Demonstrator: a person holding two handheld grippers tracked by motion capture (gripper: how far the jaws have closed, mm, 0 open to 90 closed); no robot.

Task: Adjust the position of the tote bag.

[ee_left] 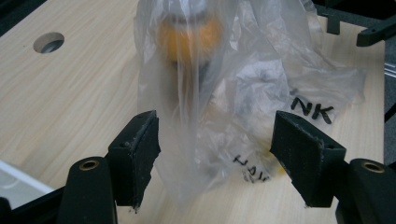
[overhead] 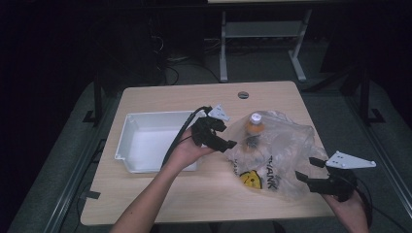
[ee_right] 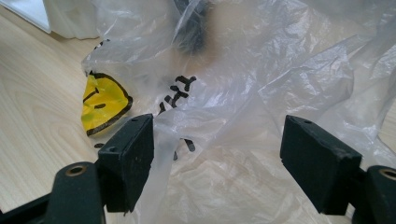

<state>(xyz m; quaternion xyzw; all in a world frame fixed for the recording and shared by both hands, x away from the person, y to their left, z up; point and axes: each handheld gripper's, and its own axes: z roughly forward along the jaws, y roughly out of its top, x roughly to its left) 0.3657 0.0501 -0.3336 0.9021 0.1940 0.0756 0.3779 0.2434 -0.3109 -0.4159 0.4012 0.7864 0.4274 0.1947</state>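
A clear plastic bag [overhead: 277,153] lies crumpled on the right half of the desk [overhead: 160,194], with an orange bottle [overhead: 254,124] standing inside it. A white bin [overhead: 145,141] sits at the left. The left gripper [overhead: 228,141] is spread wide at the bag's left edge, film between its jaws. The right gripper [overhead: 306,170] is wide too, at the bag's near right corner.

Both tongs are held wide apart-jawed, the left tongs [overhead: 228,141] ahead of the right tongs [overhead: 306,170].
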